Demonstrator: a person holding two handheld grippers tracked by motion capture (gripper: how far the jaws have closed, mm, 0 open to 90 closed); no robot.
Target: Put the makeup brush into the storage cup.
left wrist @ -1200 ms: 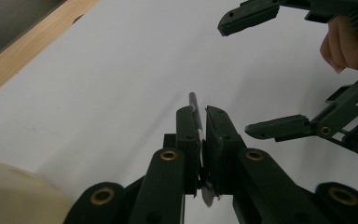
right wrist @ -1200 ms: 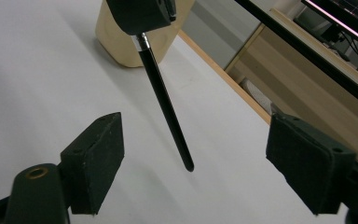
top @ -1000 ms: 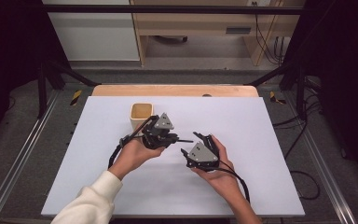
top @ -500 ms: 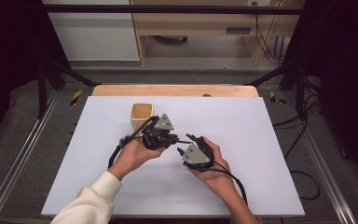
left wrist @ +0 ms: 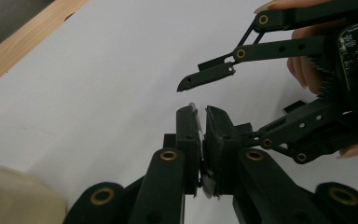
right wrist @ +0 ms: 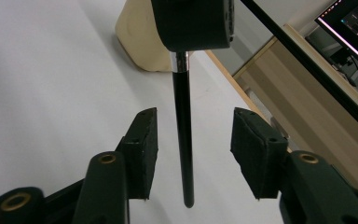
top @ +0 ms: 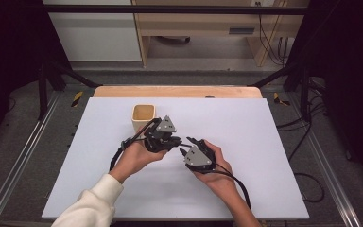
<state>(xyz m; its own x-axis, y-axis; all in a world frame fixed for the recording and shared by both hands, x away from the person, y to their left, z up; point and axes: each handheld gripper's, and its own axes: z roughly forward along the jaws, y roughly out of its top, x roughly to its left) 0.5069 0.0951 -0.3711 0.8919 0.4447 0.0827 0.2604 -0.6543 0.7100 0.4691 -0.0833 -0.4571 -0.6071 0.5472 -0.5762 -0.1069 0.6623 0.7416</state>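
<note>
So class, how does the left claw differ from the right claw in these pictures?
The left claw is shut on the thin black stick; the right claw is open, its pads either side of that stick without touching. The left claw sits nearer the beige cup than the right. Both are black and hand-held.

High view: set above the near side of the table (top: 264, 142), facing forward and down; the whole white top fills mid-frame, the floor and a wooden bench lie along the upper edge, and the forearms enter from the lower edge.
Left gripper view: rides low on the left gripper (left wrist: 200, 140), very near its jaws at lower centre; faces across the table top toward the right gripper (left wrist: 261, 93) at the right of the frame.
Right gripper view: rides on the right gripper (right wrist: 191, 149), close up, looking between its jaws.
Shared: the beige cup (top: 143, 117), lower left (left wrist: 14, 196) and top centre (right wrist: 140, 37); the pen (right wrist: 182, 135).
</note>
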